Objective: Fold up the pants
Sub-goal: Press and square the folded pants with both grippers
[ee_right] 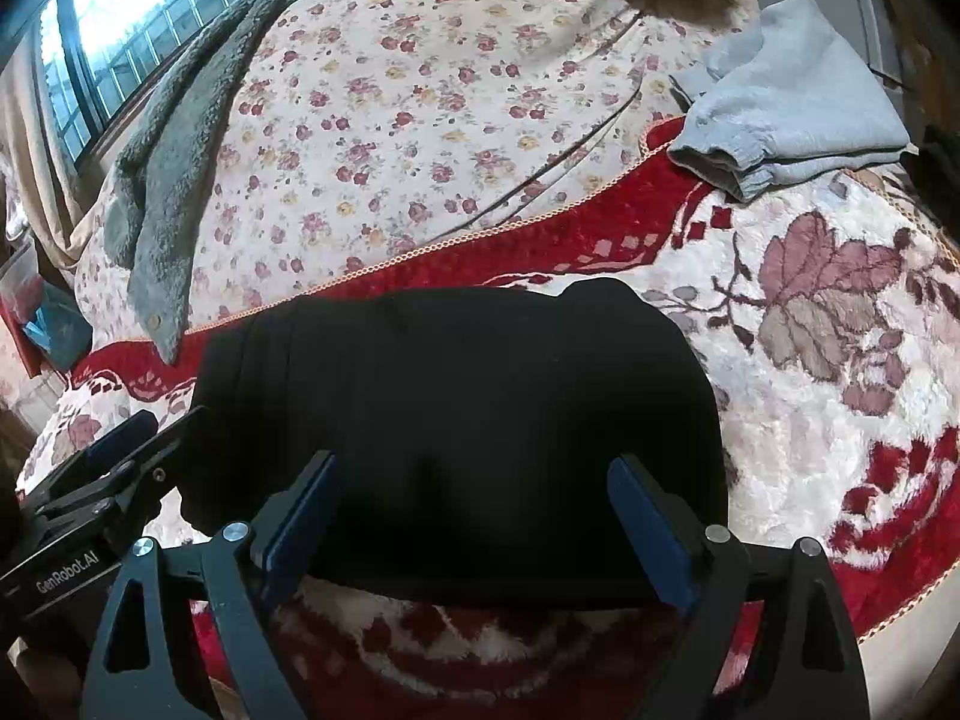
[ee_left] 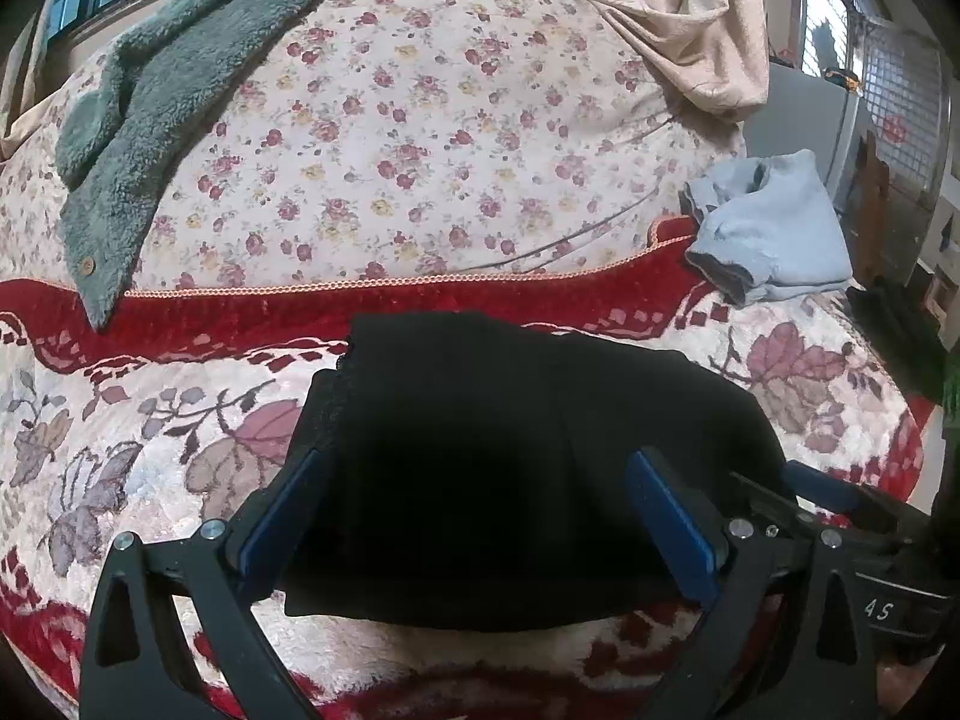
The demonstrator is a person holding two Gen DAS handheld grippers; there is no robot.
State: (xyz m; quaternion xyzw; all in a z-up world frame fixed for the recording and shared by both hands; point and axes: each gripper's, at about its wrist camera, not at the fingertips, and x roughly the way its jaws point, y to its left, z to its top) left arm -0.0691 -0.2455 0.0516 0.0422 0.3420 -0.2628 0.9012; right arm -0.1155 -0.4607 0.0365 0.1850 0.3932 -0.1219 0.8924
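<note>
On the red floral blanket (ee_right: 840, 480) | black pants (ee_right: 456, 420) lie folded compact | left gripper (ee_left: 480, 510) and right gripper (ee_right: 474, 516) spread wide, gripping nothing, flanking the near edge, likely for a final fold.

Both fisheye views sit low and close over the bed, each looking forward along its own hand-held gripper's blue fingers toward the far edge under the window (ee_right: 120, 18).

The left wrist view looks out past the left hand-held gripper (ee_left: 474, 516), spread wide, with the black pants (ee_left: 510, 468) filling its near ground. The right wrist view does the same from just beside it, past the right hand-held gripper (ee_right: 474, 516).

They share the pants, the red-bordered blanket (ee_left: 180, 312), the floral sheet (ee_right: 420, 120), the grey fleece garment (ee_left: 150, 108) at far left and the folded light-blue garment (ee_right: 798, 102) toward the right edge. Each view catches the other gripper at its side.
</note>
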